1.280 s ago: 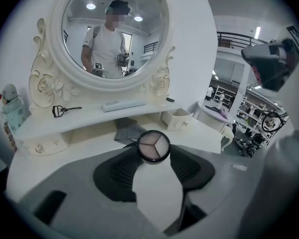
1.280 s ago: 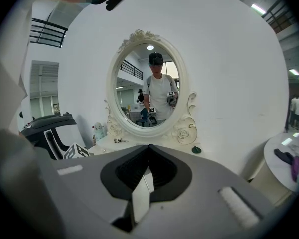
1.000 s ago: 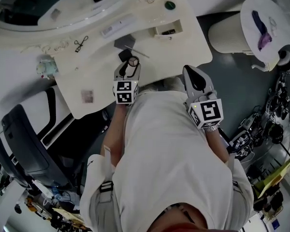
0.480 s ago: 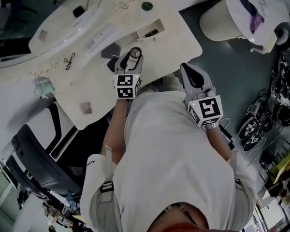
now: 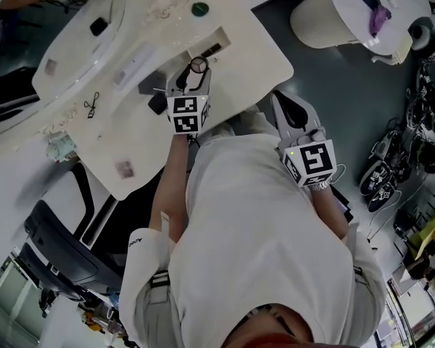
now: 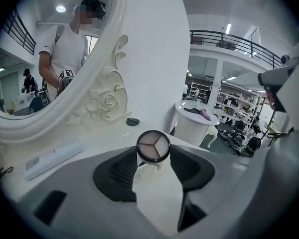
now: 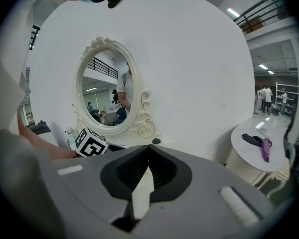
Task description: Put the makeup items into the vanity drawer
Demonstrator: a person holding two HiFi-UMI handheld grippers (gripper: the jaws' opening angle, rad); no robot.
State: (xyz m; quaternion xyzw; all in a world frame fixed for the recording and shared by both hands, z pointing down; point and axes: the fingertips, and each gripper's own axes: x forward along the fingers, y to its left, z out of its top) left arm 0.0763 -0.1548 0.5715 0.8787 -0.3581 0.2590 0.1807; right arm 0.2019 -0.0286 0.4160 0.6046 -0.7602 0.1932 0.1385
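Note:
My left gripper (image 5: 193, 75) reaches out over the white vanity table (image 5: 254, 56), shut on a small round compact (image 5: 198, 65) with three pale shades. In the left gripper view the compact (image 6: 153, 146) sits upright, pinched between the ribbed pads, with my left gripper (image 6: 153, 156) high above the tabletop. Just beyond it an open drawer recess (image 5: 216, 47) in the tabletop holds a dark item. My right gripper (image 5: 286, 106) hangs off the table's front edge near the person's body. In the right gripper view my right gripper (image 7: 148, 149) is shut with nothing in it.
On the table lie a long white box (image 5: 133, 68), a black item (image 5: 157, 104), a green round lid (image 5: 199, 9), a black curler (image 5: 91, 104) and a small pink square (image 5: 124, 169). The oval mirror (image 5: 72, 42) stands behind. A round side table (image 5: 362, 13) is at the right, a dark chair (image 5: 65, 238) at the left.
My left gripper has carried the compact farther over the table, closer to the open recess. The right gripper has stayed at the front edge, still shut.

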